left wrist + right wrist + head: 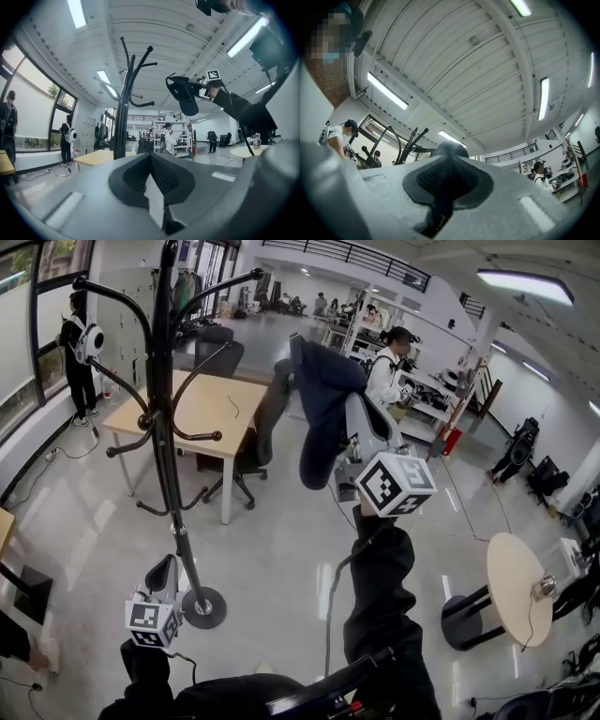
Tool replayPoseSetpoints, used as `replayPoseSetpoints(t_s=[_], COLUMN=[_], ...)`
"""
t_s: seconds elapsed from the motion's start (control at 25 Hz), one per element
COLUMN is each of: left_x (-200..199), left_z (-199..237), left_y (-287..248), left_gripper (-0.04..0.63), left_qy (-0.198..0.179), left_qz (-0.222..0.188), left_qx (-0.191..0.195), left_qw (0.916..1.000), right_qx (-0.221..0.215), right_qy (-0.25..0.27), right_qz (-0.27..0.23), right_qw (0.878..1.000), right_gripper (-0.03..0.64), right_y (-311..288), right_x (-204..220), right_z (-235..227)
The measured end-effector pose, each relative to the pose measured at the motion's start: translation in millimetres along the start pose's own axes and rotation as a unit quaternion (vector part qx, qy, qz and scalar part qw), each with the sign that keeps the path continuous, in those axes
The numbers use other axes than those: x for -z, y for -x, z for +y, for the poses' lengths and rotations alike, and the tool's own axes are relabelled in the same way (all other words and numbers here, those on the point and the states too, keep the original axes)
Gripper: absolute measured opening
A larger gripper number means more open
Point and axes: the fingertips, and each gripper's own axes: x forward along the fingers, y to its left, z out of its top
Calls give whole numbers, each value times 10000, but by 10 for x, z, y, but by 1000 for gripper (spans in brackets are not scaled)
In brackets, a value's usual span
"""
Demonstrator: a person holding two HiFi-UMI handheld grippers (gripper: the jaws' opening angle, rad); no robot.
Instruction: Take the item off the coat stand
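Right gripper (354, 409): the jaws are clamped on a dark navy fabric item, apparently a peaked cap (322, 399). In the right gripper view, dark cloth fills the slot between the ribbed pads (425, 178) and a rounded dark bulge of the cap (449, 149) rises just beyond the tips. The gripper points upward, toward the ribbed white ceiling.

Task item location: the cap hangs from the right gripper in open air. It is clear of the black metal coat stand with curved arms (167, 446) and touches none of the hooks. In the head view it sits to the right of the stand, well apart from it. The left gripper view shows the same arrangement: the cap (183, 96) hangs to the right of the stand's pole (123, 117).

Left gripper (167, 568): the jaws are together with nothing between them; their tips meet in the left gripper view. The gripper is held low, near the stand's round base (202, 607).

Surroundings: a light wooden rectangular table (202, 409) and a black office chair (267, 418) stand behind the coat stand. A round pale table (511, 587) stands at the right.
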Motion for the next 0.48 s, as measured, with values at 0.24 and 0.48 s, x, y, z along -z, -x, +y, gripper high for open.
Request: replayPoseSetpoints(t_s=[0.24,0.48], left_x=[36,49], left_z=[-24,-27], left_y=[39,70], left_gripper=[3,3], left_qy=[0,-47], left_qz=[81,60], left_qx=[147,273], left_qw=[9999,9996], right_qx=[194,358], right_qy=[-6,177], right_qz=[142,244], right_qw=[9997,9989], right_gripper=[34,34], right_y=[214,446], right_x=[218,386], right_z=[-1,82])
